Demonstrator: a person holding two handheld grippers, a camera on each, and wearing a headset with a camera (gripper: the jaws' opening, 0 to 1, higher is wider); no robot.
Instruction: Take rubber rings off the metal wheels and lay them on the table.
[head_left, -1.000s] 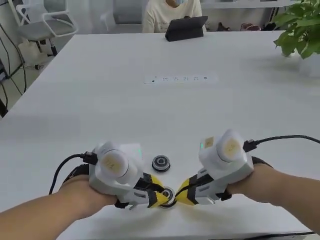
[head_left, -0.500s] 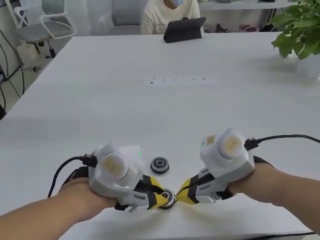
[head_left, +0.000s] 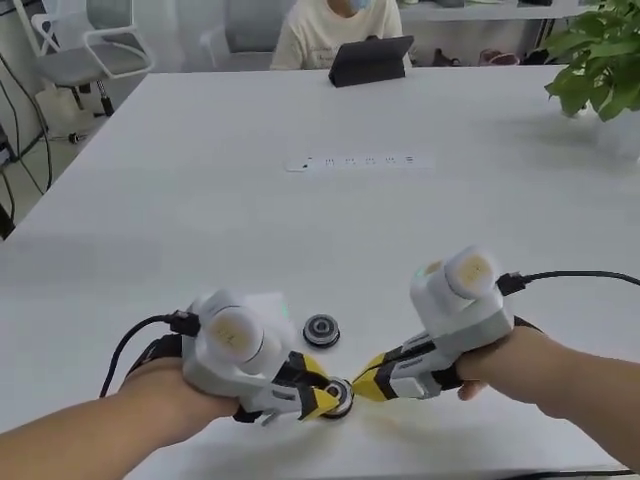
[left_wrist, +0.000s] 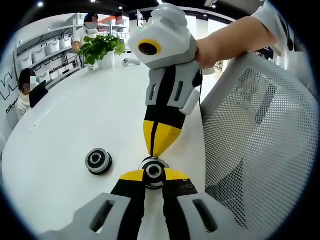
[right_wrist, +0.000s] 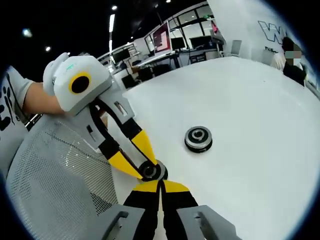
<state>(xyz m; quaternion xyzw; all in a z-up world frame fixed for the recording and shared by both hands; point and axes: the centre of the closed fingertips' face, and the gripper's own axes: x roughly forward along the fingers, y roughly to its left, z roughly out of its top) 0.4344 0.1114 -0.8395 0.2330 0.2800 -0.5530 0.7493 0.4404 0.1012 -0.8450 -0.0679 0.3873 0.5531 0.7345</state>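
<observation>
The held wheel (right_wrist: 150, 171) sits low over the white table (head_left: 300, 230), close to its near edge, between the two yellow fingertips (left_wrist: 132, 175) of the left gripper (head_left: 322, 398), which press on it from either side and grip it. The right gripper (right_wrist: 160, 185) meets it from the opposite side with its jaws drawn together, their shared tip touching the wheel's dark rim; whether any of the rubber ring is pinched between them cannot be made out. In the head view the two grippers point at each other, the wheel between their tips and a hand (head_left: 520, 365) behind each. The near edge of the table runs just behind the grippers, and in both gripper views a mesh chair back (left_wrist: 260, 140) stands just past that edge, so there is little room on that side. Ahead and to both sides the tabletop lies broad and bare. A second wheel (head_left: 321, 329), its dark rubber ring (right_wrist: 198, 146) on it, lies flat on the table near the held one and just beyond it, apart from both grippers. Far up the table are a white power strip (head_left: 350, 161), a dark tablet (head_left: 370, 60) in front of a seated person (head_left: 330, 25), and a green plant (head_left: 600, 60) at the far right corner.
</observation>
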